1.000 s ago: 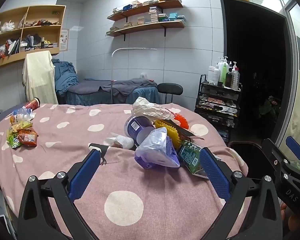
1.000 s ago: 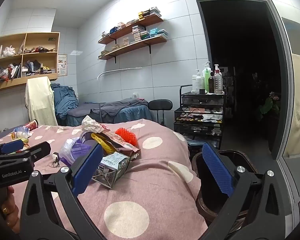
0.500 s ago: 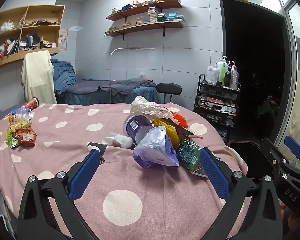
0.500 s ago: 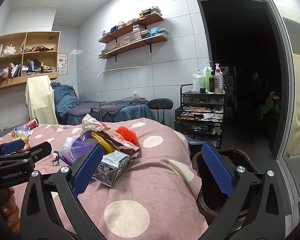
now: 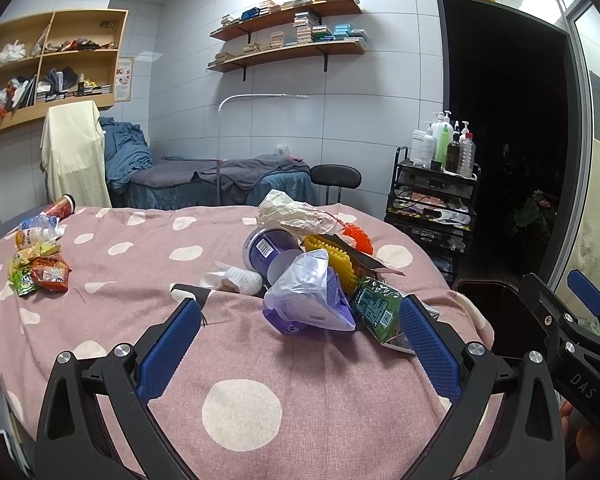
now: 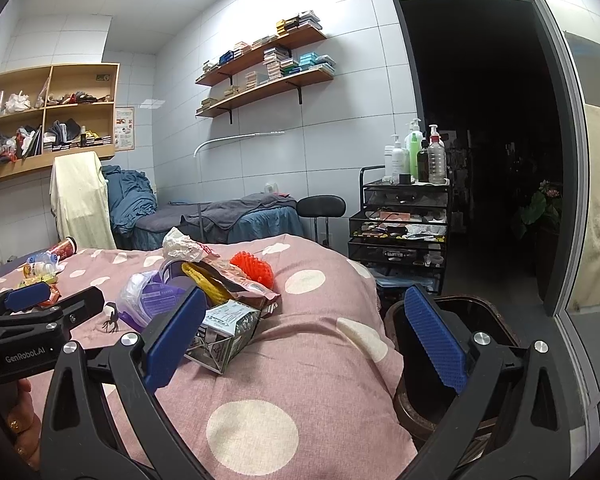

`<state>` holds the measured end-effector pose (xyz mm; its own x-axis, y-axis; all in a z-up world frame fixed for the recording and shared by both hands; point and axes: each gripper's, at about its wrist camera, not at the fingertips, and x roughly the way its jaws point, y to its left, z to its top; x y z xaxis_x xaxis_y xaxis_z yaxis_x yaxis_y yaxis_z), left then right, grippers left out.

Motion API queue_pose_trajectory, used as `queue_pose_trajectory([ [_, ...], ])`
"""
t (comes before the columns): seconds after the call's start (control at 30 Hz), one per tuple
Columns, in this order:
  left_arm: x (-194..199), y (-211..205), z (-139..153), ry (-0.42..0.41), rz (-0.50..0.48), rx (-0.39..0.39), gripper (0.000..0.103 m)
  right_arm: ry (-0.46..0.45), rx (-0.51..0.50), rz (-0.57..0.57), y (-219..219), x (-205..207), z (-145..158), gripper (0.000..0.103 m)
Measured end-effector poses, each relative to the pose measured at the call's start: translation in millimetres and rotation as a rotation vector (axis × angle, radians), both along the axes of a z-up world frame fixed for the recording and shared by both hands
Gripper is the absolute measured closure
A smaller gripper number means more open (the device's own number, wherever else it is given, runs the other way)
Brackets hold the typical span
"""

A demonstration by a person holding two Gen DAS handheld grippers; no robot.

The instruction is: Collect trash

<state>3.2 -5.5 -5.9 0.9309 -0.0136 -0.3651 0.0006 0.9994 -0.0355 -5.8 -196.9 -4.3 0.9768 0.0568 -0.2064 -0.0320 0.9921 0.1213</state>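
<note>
Left wrist view shows the left gripper (image 5: 300,328) spread empty before the trash heap (image 5: 316,276) near the bedspread's (image 5: 140,280) right edge, right gripper (image 6: 300,336) likewise spread, so next probably pinching the purple bag (image 5: 308,300) for the bin (image 6: 480,320).

Purple tub (image 5: 269,249) half buried under trash pile (image 5: 320,272)

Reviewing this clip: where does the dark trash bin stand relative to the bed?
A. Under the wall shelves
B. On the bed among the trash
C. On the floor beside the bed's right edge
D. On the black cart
C: the bin stands on the floor against the right edge of the bed, below the open right gripper.
</note>
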Motion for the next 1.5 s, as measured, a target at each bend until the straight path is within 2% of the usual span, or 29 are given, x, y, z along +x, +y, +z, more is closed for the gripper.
queue_pose_trajectory([
  [1.5, 2.3, -7.0, 2.9, 0.004, -0.01, 0.005, 0.005, 0.009, 0.012, 0.011, 1.6, -1.4, -0.1, 0.005],
])
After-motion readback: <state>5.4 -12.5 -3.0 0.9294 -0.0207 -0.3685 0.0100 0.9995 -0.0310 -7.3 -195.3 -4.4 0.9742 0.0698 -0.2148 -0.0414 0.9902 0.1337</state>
